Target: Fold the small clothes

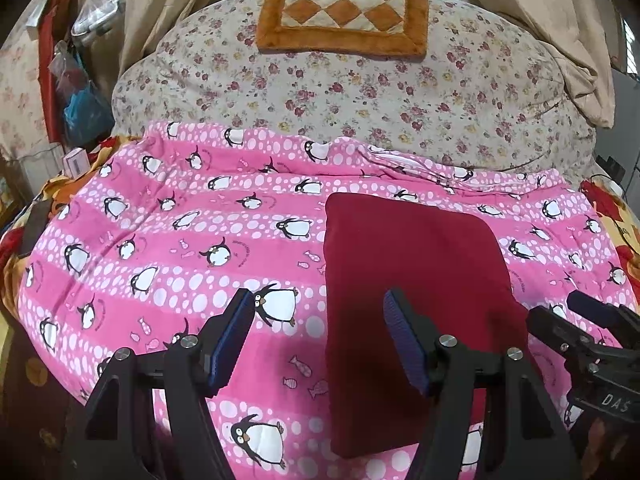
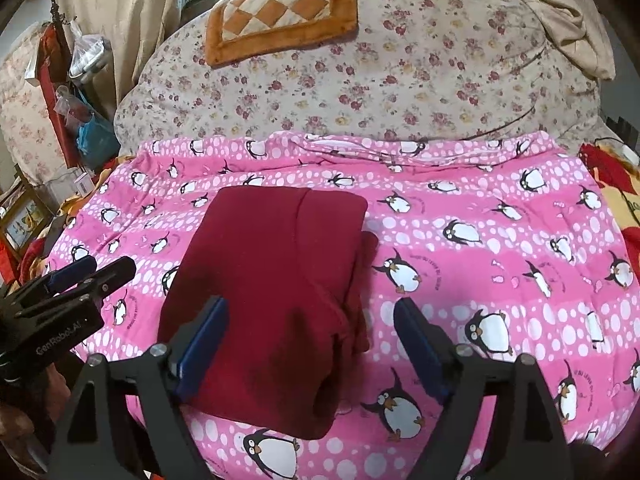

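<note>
A dark red garment (image 1: 412,280) lies folded into a long rectangle on the pink penguin blanket (image 1: 180,248). It also shows in the right wrist view (image 2: 272,280), with a layered, bunched edge on its right side. My left gripper (image 1: 320,312) is open and empty, hovering over the garment's near left edge. My right gripper (image 2: 310,320) is open and empty, above the garment's near right part. Each gripper shows in the other's view: the right one (image 1: 576,312) and the left one (image 2: 96,270).
A floral quilt (image 1: 360,92) is heaped behind the blanket, with an orange checkered cushion (image 1: 344,16) on top. Plastic bags (image 1: 80,92) and clutter hang at the left. A red and yellow blanket (image 2: 620,184) lies at the right edge.
</note>
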Demonstrator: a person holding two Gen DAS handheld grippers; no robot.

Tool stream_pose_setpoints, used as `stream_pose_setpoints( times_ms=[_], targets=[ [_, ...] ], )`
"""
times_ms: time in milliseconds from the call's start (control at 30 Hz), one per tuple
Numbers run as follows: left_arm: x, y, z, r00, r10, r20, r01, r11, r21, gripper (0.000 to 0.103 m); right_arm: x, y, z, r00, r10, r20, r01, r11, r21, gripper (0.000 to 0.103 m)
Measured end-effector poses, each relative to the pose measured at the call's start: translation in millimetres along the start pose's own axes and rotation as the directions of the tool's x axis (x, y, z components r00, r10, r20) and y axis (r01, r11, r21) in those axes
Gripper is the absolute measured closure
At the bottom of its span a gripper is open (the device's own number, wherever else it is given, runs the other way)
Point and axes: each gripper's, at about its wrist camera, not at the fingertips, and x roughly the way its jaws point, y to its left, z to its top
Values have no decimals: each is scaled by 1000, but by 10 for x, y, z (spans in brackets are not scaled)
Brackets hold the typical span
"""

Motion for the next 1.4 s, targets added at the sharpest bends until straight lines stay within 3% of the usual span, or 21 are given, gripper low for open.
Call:
stream_pose_setpoints(
  times_ms=[1400],
  targets=[
    [243, -110, -70, 998, -16, -64, 16, 1000, 6, 56, 299, -8, -62, 996, -6, -85, 7, 1000, 4, 14]
  ],
)
